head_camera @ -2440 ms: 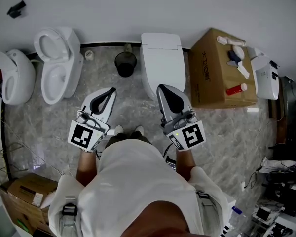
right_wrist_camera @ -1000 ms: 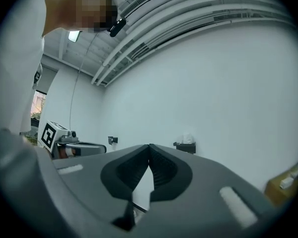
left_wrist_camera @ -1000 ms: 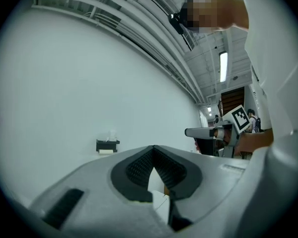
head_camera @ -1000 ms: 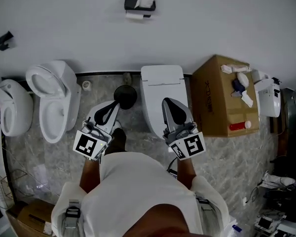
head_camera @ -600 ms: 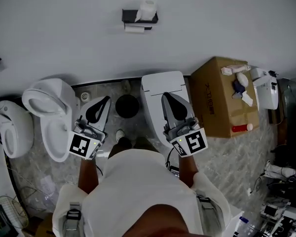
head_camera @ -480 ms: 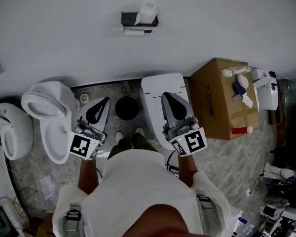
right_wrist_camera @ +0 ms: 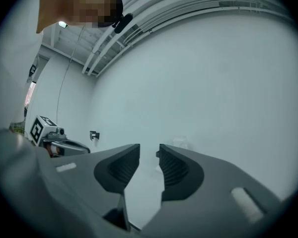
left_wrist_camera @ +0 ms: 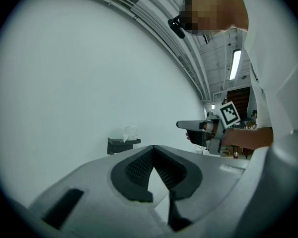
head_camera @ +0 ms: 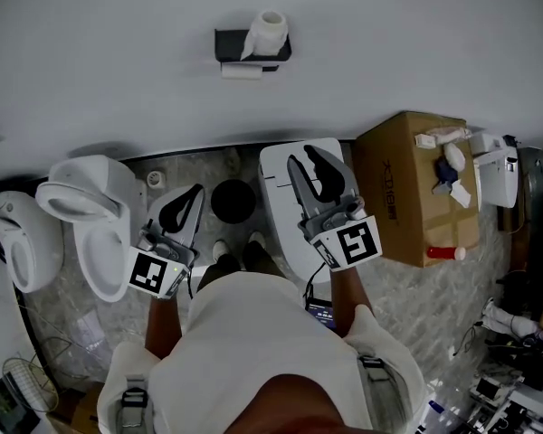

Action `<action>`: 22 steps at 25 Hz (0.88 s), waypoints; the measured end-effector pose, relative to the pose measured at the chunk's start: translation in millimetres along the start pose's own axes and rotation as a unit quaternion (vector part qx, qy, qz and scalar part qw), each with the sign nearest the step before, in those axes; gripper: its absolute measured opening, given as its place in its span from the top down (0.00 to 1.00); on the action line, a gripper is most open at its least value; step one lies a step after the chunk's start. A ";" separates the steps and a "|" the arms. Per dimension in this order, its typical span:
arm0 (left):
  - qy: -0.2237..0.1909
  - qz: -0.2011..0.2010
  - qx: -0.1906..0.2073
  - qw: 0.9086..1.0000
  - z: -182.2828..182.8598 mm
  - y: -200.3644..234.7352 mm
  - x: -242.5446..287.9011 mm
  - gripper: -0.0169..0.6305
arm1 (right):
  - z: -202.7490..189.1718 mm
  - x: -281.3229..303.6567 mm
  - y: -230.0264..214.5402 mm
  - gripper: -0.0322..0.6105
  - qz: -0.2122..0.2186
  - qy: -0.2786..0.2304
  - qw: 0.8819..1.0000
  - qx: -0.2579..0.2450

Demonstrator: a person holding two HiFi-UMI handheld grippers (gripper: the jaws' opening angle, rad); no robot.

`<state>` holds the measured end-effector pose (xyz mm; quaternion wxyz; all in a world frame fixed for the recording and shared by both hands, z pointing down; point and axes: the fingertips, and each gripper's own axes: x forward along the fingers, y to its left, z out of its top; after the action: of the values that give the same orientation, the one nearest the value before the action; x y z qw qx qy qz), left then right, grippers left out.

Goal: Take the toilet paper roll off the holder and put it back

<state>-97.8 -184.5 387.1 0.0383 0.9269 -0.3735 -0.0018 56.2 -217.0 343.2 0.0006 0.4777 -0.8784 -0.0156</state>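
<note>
A person in a white shirt (head_camera: 253, 351) is standing before a white wall, holding a gripper in each hand. Both are well short of the toilet paper roll (head_camera: 270, 25), which is sitting upright on top of the black wall holder (head_camera: 252, 45). A second white roll (head_camera: 242, 70) is showing just beneath the holder.

The left gripper (head_camera: 197, 191) is hanging low over the marble floor (head_camera: 489, 269), its jaws clenched tip to tip on nothing; its own view is showing the pads meeting in a point at the left gripper (left_wrist_camera: 153, 150), with the holder (left_wrist_camera: 123, 143) and its paper (left_wrist_camera: 129, 132) on the wall beyond.

The right gripper (head_camera: 304, 156) is riding higher, over the closed lid of a white toilet (head_camera: 285, 174). Its jaws are opening, and its own view is showing a narrow gap at the right gripper (right_wrist_camera: 149, 152) with only bare wall between the pads.

On the floor, a black bin (head_camera: 233, 201) is standing between that toilet and an open-seated toilet (head_camera: 81, 215), with another white fixture (head_camera: 9, 233) further left. A cardboard box (head_camera: 407, 197) is sitting just right of the closed toilet, carrying a red bottle (head_camera: 445, 252) and some white items on top.
</note>
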 end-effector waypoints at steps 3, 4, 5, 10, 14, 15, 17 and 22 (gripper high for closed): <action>0.021 0.002 -0.001 1.000 -23.0 11.5 15.2 0.97 | 3.3 58.0 -40.5 0.55 0.009 0.003 0.999 -0.036; 0.028 0.006 -0.007 1.000 -30.2 14.8 19.2 0.97 | 2.4 79.6 -53.1 0.46 0.011 0.006 0.999 -0.045; 0.034 0.010 -0.011 0.999 -37.4 18.0 22.5 0.97 | 0.1 101.3 -64.6 0.39 0.014 0.011 0.999 -0.050; 0.070 0.048 -0.034 0.996 -70.3 39.5 23.2 0.97 | -20.1 193.2 -106.7 0.17 0.016 0.027 0.998 -0.060; 0.096 0.079 -0.049 0.991 -93.5 55.2 16.2 0.97 | -33.5 234.4 -130.5 0.14 0.006 0.020 0.999 -0.042; 0.103 0.086 -0.054 0.990 -98.3 60.0 14.9 0.97 | -35.6 244.0 -133.8 0.14 0.006 0.018 0.999 -0.037; 0.115 0.097 -0.063 0.987 -108.4 68.3 12.7 0.97 | -41.2 261.7 -136.8 0.13 0.008 0.016 0.999 -0.031; 0.122 0.105 -0.073 0.984 -122.6 79.9 18.8 0.97 | -53.4 287.8 -145.0 0.13 0.003 0.026 0.999 -0.046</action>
<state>-135.6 -246.4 515.7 0.1506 0.8704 -0.4604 0.0879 22.3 -538.8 388.6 0.0451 0.4752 -0.8777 -0.0436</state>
